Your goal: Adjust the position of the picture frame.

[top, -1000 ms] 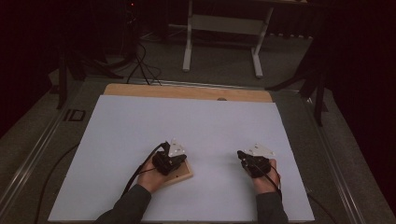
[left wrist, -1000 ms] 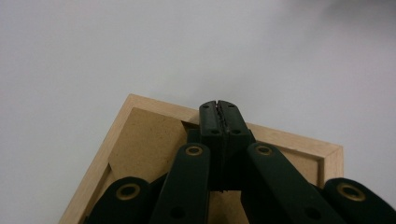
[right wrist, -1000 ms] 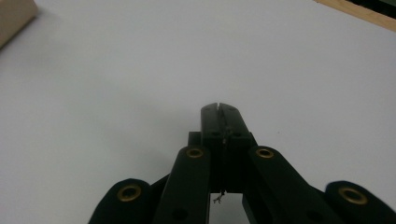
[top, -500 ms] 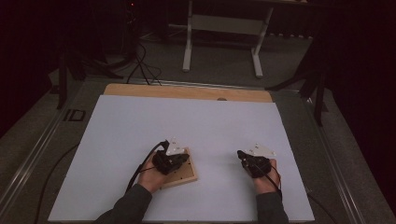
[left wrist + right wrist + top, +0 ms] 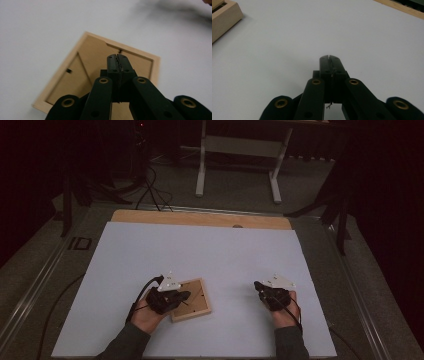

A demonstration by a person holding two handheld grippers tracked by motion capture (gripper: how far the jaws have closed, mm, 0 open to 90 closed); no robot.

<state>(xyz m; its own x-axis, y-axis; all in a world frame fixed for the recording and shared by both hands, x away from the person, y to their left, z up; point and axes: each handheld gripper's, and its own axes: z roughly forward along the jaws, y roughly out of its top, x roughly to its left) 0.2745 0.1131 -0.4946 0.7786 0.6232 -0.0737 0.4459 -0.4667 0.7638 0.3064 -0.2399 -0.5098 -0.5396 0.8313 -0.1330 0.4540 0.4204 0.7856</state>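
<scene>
Wooden picture frame [image 5: 100,75] lies back-side up on white table [image 5: 220,255], near its front-left. Left gripper [image 5: 117,58] hovers over it, fingers pressed together, hiding the frame's near edge. Right gripper [image 5: 329,59] fingers pressed together over bare table, well apart; frame cut off at that view's corner.

**Lighting and image quality**

High view dim and underexposed; surroundings near black, reddish cast at side edges. White table sheet [image 5: 210,250] the brightest area, evenly lit, no glare. Left gripper view: slight blur, soft smeared shadow at upper right. Right gripper view: brighter, faint soft shadow beneath closed jaws; near parts out of focus.
</scene>
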